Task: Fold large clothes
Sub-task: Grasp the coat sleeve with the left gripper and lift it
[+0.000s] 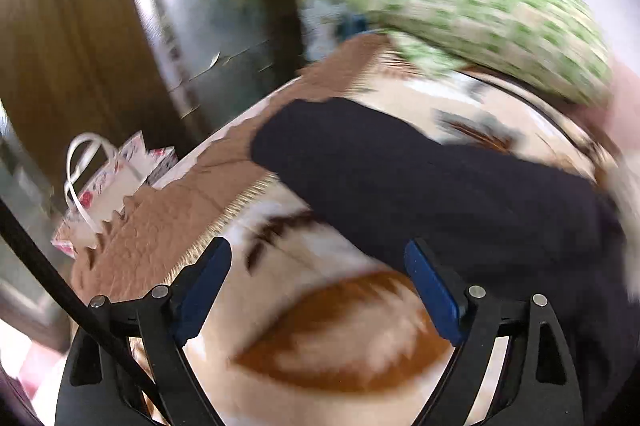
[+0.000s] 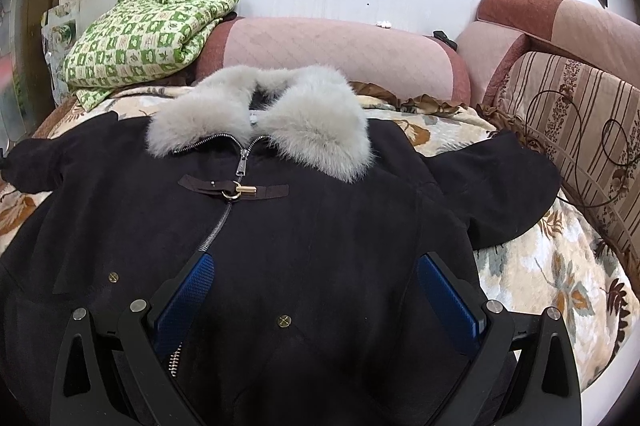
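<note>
A black coat [image 2: 304,226] lies face up, spread on a floral blanket [image 2: 560,278] that covers a sofa, with its collar toward the backrest. The right gripper [image 2: 316,290] hangs over the coat's lower front with its jaws wide apart; the blue pads [image 2: 188,290] frame bare dark cloth and pinch nothing. Whether the tips touch the fabric cannot be told. The left gripper [image 1: 318,280] stands open too, with nothing between its jaws; under it lies the blanket [image 1: 344,342], and the coat's sleeve [image 1: 400,177] crosses just beyond and behind its right finger.

The left wrist view is smeared by motion: the sleeve reads only as a dark band, and the room behind it stays unclear. In the right wrist view the coat's hem is cut off by the gripper body and the lower edge of the picture, and the left cuff runs to the picture's edge.

The coat looks like matte suede-like cloth. It has a thick pale grey fur collar [image 2: 264,113], a metal zip [image 2: 228,209], a brown strap with a brass clasp [image 2: 236,190] and brass studs. A green checked quilt [image 2: 144,33] lies folded on the sofa's far left end, beside pink quilted cushions [image 2: 340,53]. A gift bag [image 1: 104,185] with a white handle sits past the blanket's brown edge.
</note>
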A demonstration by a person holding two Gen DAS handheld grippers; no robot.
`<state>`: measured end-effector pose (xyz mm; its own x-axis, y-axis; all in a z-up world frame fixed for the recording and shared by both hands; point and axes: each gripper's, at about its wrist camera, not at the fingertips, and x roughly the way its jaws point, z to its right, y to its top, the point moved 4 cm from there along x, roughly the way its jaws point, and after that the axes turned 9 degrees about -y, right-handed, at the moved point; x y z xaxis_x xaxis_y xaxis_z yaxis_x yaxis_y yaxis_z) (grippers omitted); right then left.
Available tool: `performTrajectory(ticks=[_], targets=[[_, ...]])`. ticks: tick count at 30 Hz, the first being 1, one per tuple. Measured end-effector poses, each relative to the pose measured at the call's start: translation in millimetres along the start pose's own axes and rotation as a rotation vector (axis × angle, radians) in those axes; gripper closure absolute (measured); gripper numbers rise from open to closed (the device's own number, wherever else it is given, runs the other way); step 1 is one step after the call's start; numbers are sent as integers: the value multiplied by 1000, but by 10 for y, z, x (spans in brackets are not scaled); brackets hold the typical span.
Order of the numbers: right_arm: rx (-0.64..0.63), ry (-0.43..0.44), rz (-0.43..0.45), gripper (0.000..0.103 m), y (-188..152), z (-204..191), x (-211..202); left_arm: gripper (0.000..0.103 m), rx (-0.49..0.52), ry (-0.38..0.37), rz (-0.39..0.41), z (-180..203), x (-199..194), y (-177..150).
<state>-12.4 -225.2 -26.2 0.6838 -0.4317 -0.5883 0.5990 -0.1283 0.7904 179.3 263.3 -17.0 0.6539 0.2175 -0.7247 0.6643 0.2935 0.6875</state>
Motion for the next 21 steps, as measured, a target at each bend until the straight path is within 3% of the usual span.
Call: performTrajectory(ticks=[4,11,15,16,17,21], targets=[[-20,0,-29,1,-44,-60,89,14,-206,-106,-69,-511,482,180],[-61,-3,-60,1,-105,-164,227,22,-312,-292,-102,-669,922,307],[-76,-1,-98,1,-162,-199,340,26,-371,-346,-117,-617,1058,342],[-76,-1,-107,1,-174,-197,365,37,-371,-357,-126,-574,1110,356],[-74,0,-116,1,-184,-192,392,55,-365,-366,-142,-538,1151,358],[-58,4,-137,1,-200,-159,436,79,-303,-302,-150,-382,1146,375]])
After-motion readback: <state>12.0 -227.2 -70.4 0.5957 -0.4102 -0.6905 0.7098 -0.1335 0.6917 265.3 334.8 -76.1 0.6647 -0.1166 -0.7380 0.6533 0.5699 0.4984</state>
